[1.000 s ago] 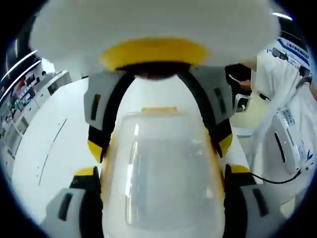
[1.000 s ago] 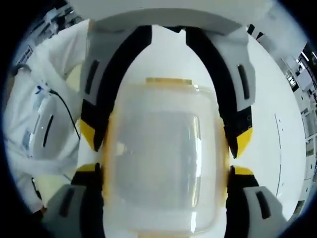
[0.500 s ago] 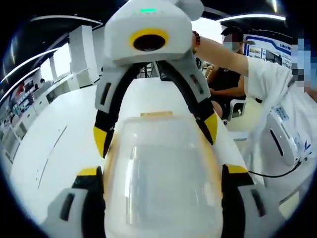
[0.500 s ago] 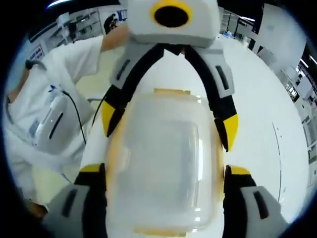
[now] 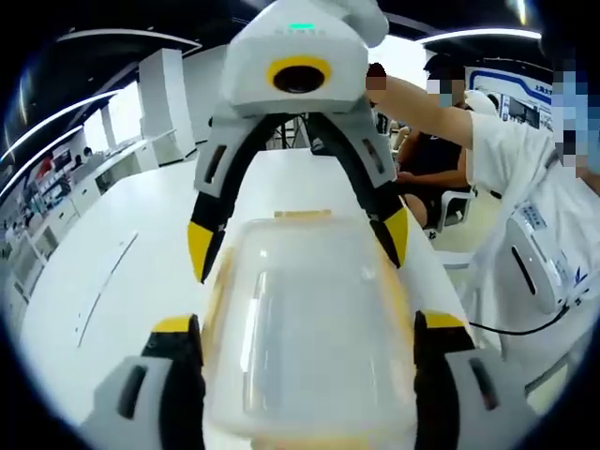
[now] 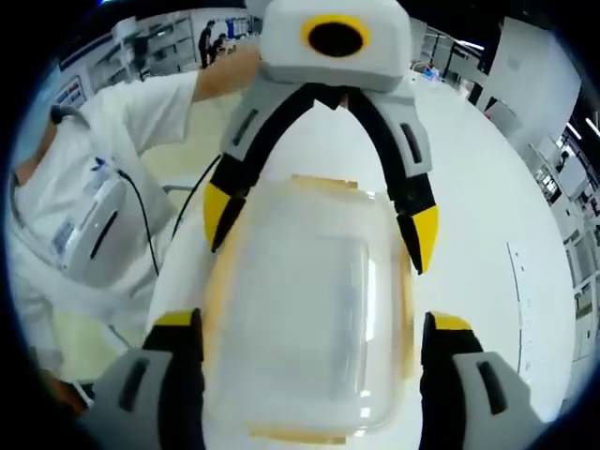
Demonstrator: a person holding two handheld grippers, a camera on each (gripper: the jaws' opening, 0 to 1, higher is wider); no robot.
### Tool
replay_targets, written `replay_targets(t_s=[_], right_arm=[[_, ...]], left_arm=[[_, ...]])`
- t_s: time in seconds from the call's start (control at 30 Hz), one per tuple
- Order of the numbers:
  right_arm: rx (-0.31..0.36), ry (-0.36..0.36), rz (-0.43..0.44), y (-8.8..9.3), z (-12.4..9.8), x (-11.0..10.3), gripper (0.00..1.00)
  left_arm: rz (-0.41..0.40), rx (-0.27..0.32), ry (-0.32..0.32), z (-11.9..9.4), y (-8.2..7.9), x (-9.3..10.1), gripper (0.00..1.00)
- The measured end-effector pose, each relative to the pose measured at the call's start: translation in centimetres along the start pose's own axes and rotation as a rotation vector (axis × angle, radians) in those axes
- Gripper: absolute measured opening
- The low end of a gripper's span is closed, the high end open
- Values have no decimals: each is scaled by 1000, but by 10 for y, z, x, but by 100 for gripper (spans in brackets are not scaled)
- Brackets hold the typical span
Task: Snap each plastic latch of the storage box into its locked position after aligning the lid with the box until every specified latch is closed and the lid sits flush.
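A clear plastic storage box (image 5: 309, 366) with its lid on lies on the white table (image 5: 112, 272), with orange latches along its edges. One orange latch (image 5: 302, 215) sits at its far end. My left gripper (image 5: 305, 322) is open, its yellow-tipped jaws on either side of the box's near end. My right gripper (image 5: 298, 242) faces it from the far end, also open, jaws spread over the box. In the right gripper view the same box (image 6: 300, 356) lies between my right gripper (image 6: 311, 322) and the left gripper (image 6: 321, 217), which hangs open above the far latch (image 6: 323, 183).
A person in white (image 5: 525, 216) stands at the table's right side in the left gripper view, with a white device and black cable (image 5: 530, 272) at the waist. The same person (image 6: 84, 206) is at the left in the right gripper view. Shelves (image 5: 37, 178) line the far wall.
Both grippers have drawn back from each other along the box and lifted; each now sees the other whole from farther off. The box has stayed on the table.
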State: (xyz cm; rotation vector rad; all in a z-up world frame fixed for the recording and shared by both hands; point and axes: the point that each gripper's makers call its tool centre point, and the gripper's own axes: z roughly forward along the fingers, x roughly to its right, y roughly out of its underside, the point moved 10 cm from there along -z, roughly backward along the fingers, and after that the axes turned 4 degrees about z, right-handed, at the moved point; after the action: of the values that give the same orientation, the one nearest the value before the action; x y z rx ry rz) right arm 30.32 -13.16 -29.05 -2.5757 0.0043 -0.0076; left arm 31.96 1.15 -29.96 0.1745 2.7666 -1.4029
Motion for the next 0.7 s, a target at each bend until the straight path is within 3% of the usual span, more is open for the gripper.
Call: replay_targets(t_s=[0.13, 0.23, 0.3, 0.5, 0.6, 0.7], right_arm=[[59, 44, -2, 3, -10, -3, 89], [160, 108, 2, 5, -18, -6, 87], [245, 159, 4, 10, -25, -11, 84], [527, 400, 27, 32, -45, -28, 79], [694, 503, 66, 44, -45, -44, 73], [784, 595, 95, 58, -40, -59, 74]], left_arm=[[-25, 42, -41, -12, 3, 2, 89], [-34, 101, -89, -23, 5, 8, 88], [-48, 142, -128, -30, 7, 11, 89], [-55, 314, -231, -44, 14, 32, 88], [-60, 360, -276, -45, 19, 42, 88], [-74, 415, -341, -43, 26, 52, 87]])
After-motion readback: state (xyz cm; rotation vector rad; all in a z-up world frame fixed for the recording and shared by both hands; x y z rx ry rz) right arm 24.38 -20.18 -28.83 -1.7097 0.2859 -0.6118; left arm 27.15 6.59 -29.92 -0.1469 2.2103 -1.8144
